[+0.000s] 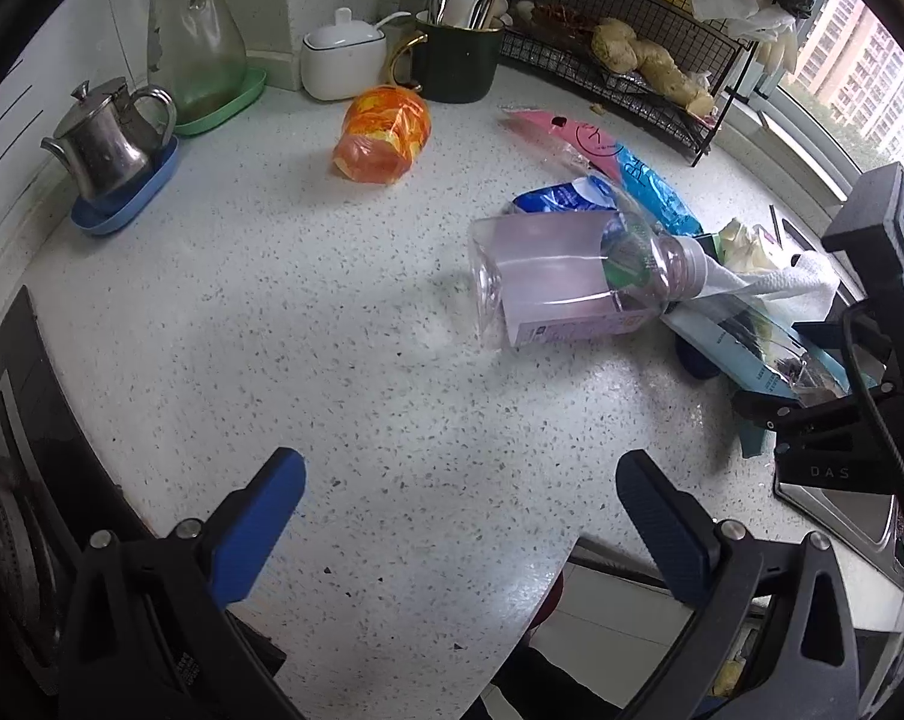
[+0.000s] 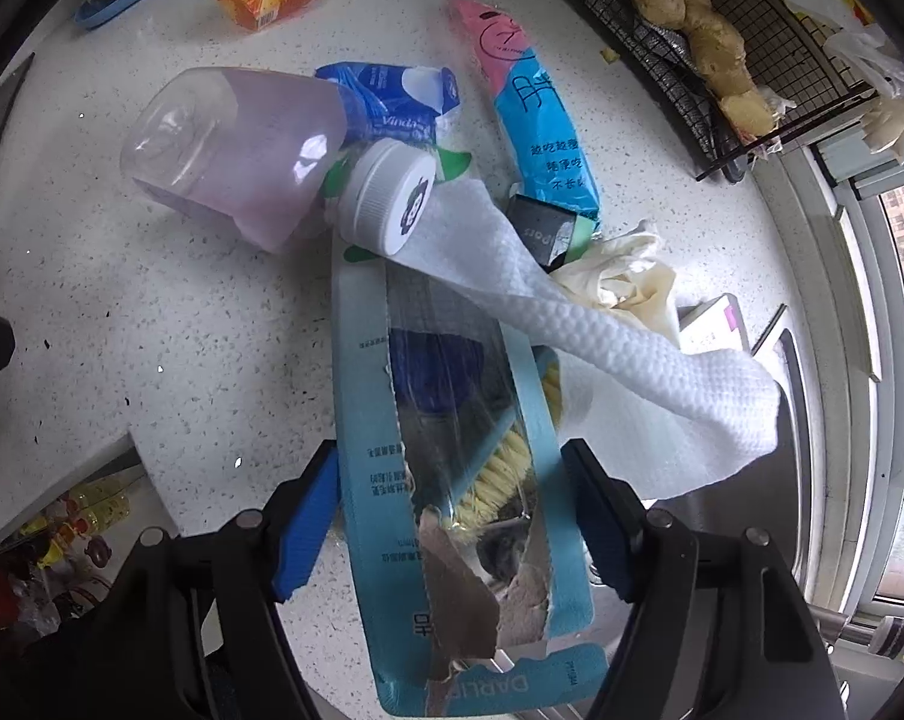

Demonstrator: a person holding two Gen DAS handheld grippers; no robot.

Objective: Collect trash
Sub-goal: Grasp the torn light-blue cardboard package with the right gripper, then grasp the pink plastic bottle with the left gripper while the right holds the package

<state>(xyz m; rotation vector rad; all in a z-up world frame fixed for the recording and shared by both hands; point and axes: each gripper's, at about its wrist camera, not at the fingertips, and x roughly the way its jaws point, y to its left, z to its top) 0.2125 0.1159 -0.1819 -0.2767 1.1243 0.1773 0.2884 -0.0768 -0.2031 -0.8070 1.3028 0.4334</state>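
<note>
Trash lies bunched on the speckled counter (image 1: 308, 324): a clear bottle of pinkish liquid (image 1: 548, 276) (image 2: 242, 150) on its side, a white paper towel (image 2: 602, 324), a blue tissue pack (image 2: 392, 96), a pink-and-blue wrapper (image 1: 620, 162) (image 2: 536, 102) and an orange wrapper (image 1: 380, 132) farther back. A torn light-blue package (image 2: 452, 480) (image 1: 752, 354) runs between the fingers of my right gripper (image 2: 449, 449), both pads against its edges. My left gripper (image 1: 461, 480) hangs open over bare counter, short of the bottle, holding nothing.
At the back stand a steel teapot (image 1: 110, 144), a glass jug (image 1: 194, 30), a white lidded bowl (image 1: 344, 60), a utensil holder (image 1: 458, 60) and a wire rack (image 1: 662, 108) with ginger. A sink (image 1: 836, 510) lies right, a stove (image 1: 8, 480) left. The counter's front edge is close below.
</note>
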